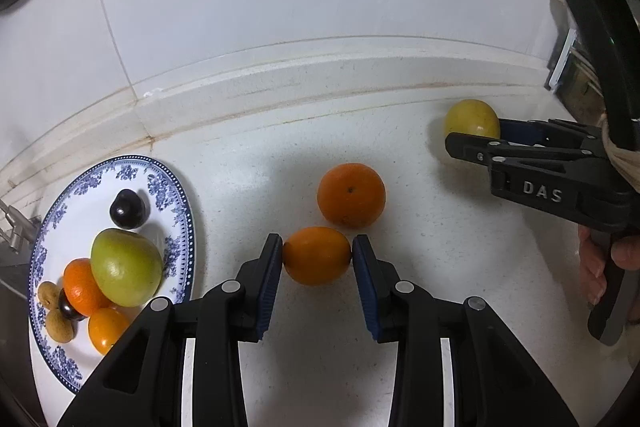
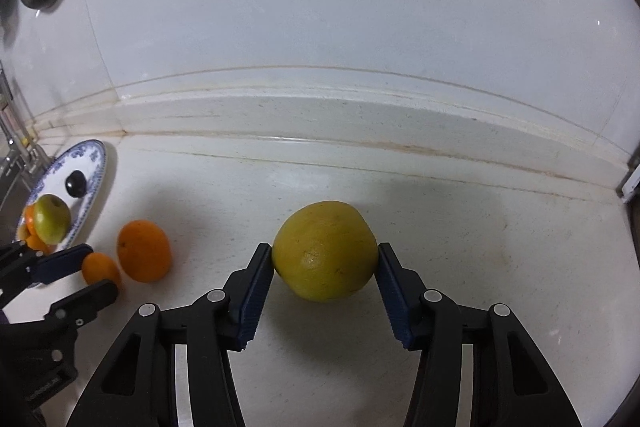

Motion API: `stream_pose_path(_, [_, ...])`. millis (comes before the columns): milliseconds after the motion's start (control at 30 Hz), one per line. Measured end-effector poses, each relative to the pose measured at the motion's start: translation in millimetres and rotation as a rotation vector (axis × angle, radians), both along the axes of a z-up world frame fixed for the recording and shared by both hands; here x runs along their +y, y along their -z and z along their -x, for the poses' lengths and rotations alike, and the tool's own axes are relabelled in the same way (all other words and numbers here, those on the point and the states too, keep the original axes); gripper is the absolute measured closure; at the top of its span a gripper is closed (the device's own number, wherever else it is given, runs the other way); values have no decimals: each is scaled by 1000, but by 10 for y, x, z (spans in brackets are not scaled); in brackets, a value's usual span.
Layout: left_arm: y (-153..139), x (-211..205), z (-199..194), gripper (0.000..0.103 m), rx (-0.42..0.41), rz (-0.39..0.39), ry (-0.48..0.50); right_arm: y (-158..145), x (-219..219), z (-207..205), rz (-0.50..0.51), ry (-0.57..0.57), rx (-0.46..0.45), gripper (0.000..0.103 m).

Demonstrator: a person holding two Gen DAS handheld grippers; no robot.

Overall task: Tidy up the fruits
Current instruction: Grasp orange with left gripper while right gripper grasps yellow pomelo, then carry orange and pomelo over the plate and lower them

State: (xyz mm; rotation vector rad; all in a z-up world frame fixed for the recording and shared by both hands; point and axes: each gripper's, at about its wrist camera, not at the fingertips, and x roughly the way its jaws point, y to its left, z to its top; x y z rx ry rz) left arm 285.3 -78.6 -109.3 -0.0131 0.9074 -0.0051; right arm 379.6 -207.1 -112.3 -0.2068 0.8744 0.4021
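fruits heaped on blue-patterned plate (image 1: pixel 182 211), left tool (image 1: pixel 317 254) pinching small orange (image 1: pixel 317 256), right tool (image 2: pixel 325 255) pinching yellow fruit (image 2: pixel 325 251)

White counter (image 1: pixel 420 287), patterned plate (image 1: pixel 178 187), two oranges (image 1: pixel 351 195), yellow fruit (image 2: pixel 325 251)

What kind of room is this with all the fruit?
Probably a kitchen: a pale stone countertop meets a tiled wall, a metal tap stands at the left edge, and a blue-patterned plate holds fruit.
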Motion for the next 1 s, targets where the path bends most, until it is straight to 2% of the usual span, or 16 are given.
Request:
stream_pose_path(600, [-505, 231, 584, 68, -122, 13, -7, -535, 187, 736, -59, -81, -86, 50])
stream_pose_path(1000, [-742, 656, 1072, 68, -175, 7, -54, -771, 619, 1200, -103, -146, -108, 50])
